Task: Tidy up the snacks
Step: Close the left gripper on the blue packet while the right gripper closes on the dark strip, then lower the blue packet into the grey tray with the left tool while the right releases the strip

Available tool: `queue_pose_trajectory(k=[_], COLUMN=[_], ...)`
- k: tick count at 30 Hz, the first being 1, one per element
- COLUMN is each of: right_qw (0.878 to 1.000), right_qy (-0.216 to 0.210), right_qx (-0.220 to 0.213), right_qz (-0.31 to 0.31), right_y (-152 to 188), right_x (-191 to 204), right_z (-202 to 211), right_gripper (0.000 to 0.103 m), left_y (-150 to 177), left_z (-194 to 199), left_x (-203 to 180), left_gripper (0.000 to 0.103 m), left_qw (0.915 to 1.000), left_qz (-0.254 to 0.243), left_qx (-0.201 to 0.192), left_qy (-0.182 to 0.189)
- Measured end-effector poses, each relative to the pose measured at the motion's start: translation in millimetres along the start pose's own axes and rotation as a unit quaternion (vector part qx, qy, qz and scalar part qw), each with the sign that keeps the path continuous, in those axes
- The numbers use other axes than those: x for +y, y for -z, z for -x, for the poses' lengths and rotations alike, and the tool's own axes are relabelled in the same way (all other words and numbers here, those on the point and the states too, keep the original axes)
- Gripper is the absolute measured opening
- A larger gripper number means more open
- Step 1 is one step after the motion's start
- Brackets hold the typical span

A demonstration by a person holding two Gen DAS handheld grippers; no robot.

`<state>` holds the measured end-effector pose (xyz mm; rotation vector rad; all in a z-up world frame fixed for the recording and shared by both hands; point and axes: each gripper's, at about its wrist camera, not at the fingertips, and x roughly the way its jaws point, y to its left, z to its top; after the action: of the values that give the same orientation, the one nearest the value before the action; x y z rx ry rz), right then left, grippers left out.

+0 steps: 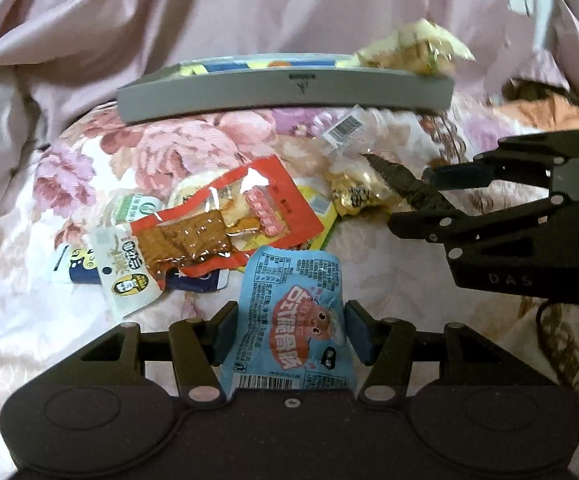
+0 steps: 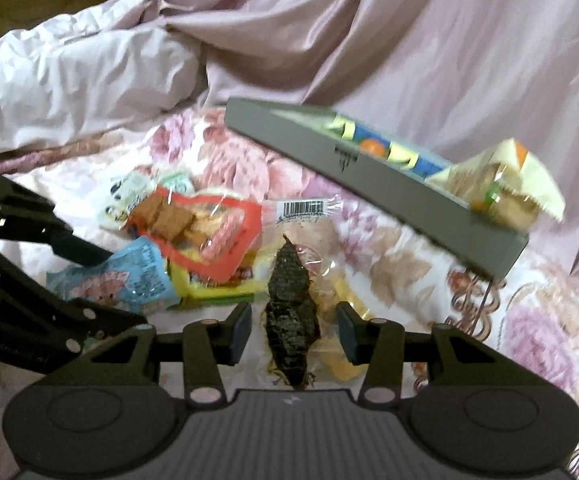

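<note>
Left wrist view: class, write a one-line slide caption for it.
Left gripper straddles a blue packet; more snacks lie on the floral bedspread before a grey tray.

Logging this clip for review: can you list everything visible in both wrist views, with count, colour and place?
Tray: one, grey, far side of the bed.
Pale yellow packet: one, resting on the tray's end.
Blue packet: one, light blue, between the left fingers.
Red packet: one, red with clear window, top of the pile.
Dark snack strip: one, dark green-brown, between the right fingers, which look apart.
Clear barcode wrapper: one, beyond the strip.
Yellow packet: one, under the red one.
White packets: at least two, left of the pile.
Floral bedspread: one, pink and white.
Pink quilt: one, behind.
Left gripper: black, blue pads.
Right gripper: black.
</note>
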<state>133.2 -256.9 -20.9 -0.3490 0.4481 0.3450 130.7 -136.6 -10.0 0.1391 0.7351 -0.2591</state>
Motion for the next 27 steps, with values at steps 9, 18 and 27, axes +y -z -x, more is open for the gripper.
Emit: queue_pose_trajectory(k=[9,18,27], right_qw=[0.996,0.973,0.945], right_qy=[0.045,0.139,0.206], right_qx=[-0.078,-0.174,-0.217], right_qz=[-0.02,-0.064,-0.128], right_y=[-6.8,-10.9,-19.8], right_x=[-8.3,-36.2,-72.9], right_z=[17.9,33.3,9.9], right_gripper=[0.05,0.05,0.05], left_y=[-16.9,-68.9,-138.1], left_z=[19.8,12.4,-18.0], left_x=[-2.7,6.4,8.7], left_gripper=[0.059,0.059,0.059], left_qw=[0.9969,0.9891,0.9798], left_qz=[0.029,0.074,0.096], left_qx=[-0.073,-0.127,-0.175], left_qy=[-0.005,-0.011,-0.012])
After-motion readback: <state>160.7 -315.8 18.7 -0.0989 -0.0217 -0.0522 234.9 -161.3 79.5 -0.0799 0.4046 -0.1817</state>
